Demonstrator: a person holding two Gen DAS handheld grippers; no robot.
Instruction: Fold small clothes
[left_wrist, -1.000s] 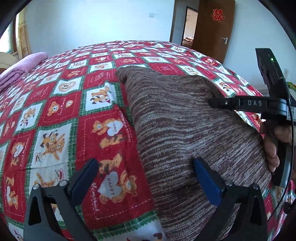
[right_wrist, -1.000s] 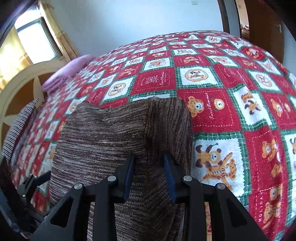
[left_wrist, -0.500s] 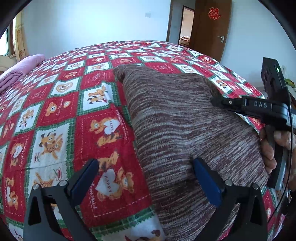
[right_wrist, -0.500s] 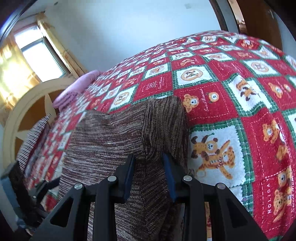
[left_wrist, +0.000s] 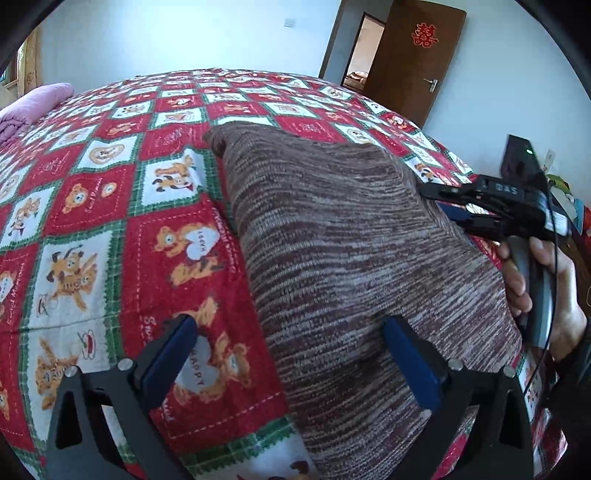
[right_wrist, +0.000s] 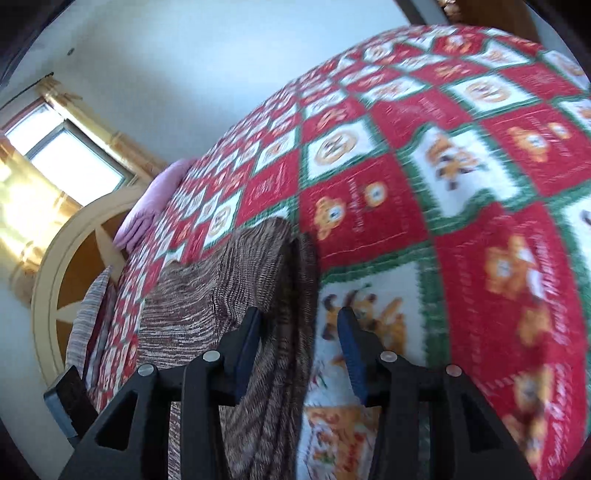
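The knit garment (left_wrist: 354, 258) lies flat on the bed, a brown-and-cream marled piece spread lengthwise away from me over the red, green and white bear-print quilt (left_wrist: 110, 229). It looks soft and floppy, thick enough to hold a rounded fold but with no stiffness of its own, so I judge it will sag and drag wherever it is not supported. It should be light, and the coarse knit ought to give the pads good friction; the risk is pinching only the top layer, since its right edge already shows doubled layers in the right wrist view (right_wrist: 291, 295).

My left gripper (left_wrist: 291, 365) stands wide open, holding nothing; one finger is over the quilt, the other over the near part of the cloth, straddling its left edge. My right gripper (right_wrist: 299, 343) is partly open and has nothing clamped: its left finger is against the stacked edge, its right finger over the quilt. From the left view it sits at the garment's right side, held in my right hand (left_wrist: 546, 291).

The best holds, I think, are the near corners or the hem, taking all layers together on both sides so the fold lifts evenly.

Farther off are a pink blanket (left_wrist: 33, 107), a brown door (left_wrist: 413, 62) and a window (right_wrist: 62, 158).
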